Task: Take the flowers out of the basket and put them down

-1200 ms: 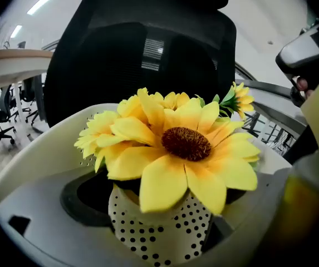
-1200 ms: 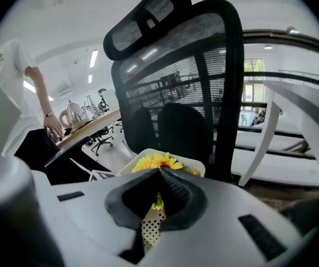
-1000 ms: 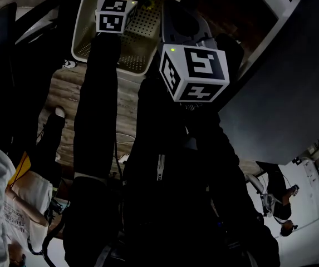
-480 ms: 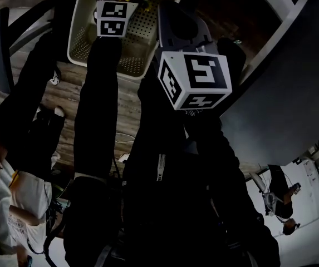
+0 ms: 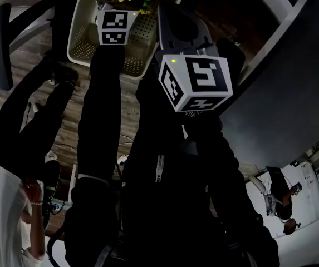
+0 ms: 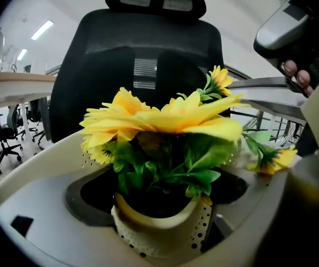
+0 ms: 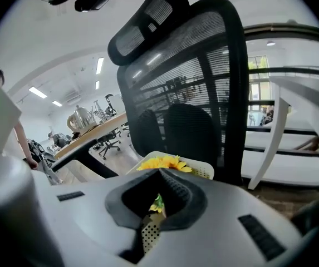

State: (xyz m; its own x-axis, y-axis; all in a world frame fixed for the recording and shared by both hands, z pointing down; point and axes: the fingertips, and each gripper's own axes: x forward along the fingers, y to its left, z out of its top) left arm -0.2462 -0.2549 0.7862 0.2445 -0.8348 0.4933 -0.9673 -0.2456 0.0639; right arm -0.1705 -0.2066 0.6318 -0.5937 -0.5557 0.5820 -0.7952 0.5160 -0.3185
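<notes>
Fingers of left gripper [image 6: 155,213] and right gripper [image 7: 151,216] clamp flowers' [image 6: 165,118] dotted pot [image 6: 148,242] above wood floor [image 5: 73,131].

A black mesh office chair [image 7: 192,93] fills the background, with a kettle [image 7: 81,117] on a wooden desk [image 7: 98,129] beyond.

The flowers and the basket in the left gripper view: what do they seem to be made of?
The flowers look artificial, probably fabric or plastic: the yellow petals are flat, matte and evenly coloured, and the green leaves are slightly glossy. The basket seems to be cream moulded plastic, smooth with a faint sheen: its curved wall has regular rows of small round holes.
</notes>
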